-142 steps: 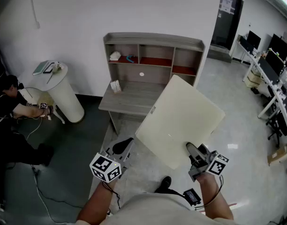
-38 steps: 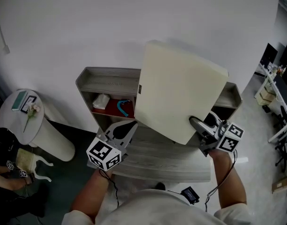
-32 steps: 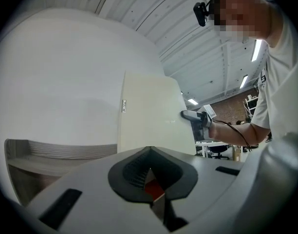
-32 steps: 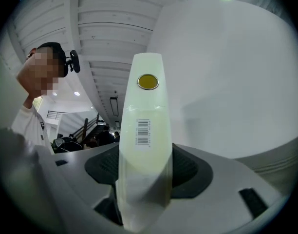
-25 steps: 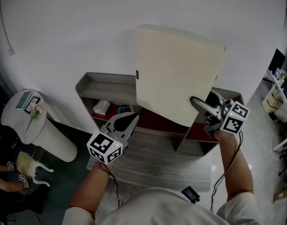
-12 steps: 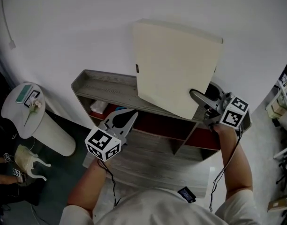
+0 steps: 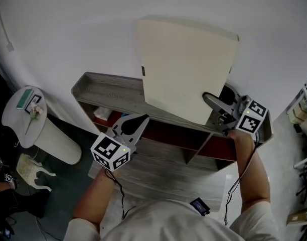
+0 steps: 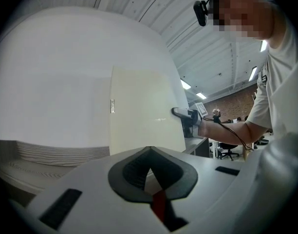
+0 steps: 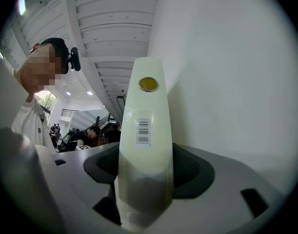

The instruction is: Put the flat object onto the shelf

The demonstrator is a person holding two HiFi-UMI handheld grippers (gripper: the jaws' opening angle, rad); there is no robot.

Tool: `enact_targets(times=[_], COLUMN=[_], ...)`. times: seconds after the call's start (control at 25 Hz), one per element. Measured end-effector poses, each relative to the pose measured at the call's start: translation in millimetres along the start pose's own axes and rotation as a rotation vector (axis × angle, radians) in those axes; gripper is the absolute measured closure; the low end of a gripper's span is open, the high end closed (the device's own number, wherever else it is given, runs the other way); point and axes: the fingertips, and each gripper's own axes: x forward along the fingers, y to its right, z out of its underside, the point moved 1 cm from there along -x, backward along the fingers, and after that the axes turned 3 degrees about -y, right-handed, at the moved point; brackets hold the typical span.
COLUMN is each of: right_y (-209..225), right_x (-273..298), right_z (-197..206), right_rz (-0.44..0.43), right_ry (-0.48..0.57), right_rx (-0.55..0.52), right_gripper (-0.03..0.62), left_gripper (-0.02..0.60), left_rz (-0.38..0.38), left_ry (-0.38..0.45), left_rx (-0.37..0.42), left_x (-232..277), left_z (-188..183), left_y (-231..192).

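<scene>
Right gripper (image 7: 214, 106) fingers clamp the cream flat square board (image 7: 186, 67) at its lower right edge, holding it upright over the grey wooden shelf (image 7: 104, 91) top. Left gripper (image 7: 135, 124), fingers together and empty, hangs lower, in front of the shelf.

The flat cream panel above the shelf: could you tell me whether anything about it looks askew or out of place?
Yes: the flat cream panel stands on edge, tilted, over the shelf top rather than lying on it, gripped only near its lower right corner by the right gripper. Nothing looks damaged.
</scene>
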Motion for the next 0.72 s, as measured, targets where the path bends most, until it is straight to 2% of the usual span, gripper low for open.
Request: enact_targets(times=[0.36, 0.72], right_y=[2.0, -6.4], right_x=[-2.8, -29.5], right_z=[-0.6, -3.7], right_rz=[0.030, 0.154], right_ry=[0.018, 0.005], right_rx=[0.003, -0.028], right_gripper=[0.283, 0.276], left_gripper=[0.566, 0.566], left_rz=[0.011, 0.031], left_ry=[0.001, 0.023], left_rx=[0.002, -0.013], left_x=[0.0, -24.3], left_z=[-1.3, -2.9], left_y=[-1.5, 1.1])
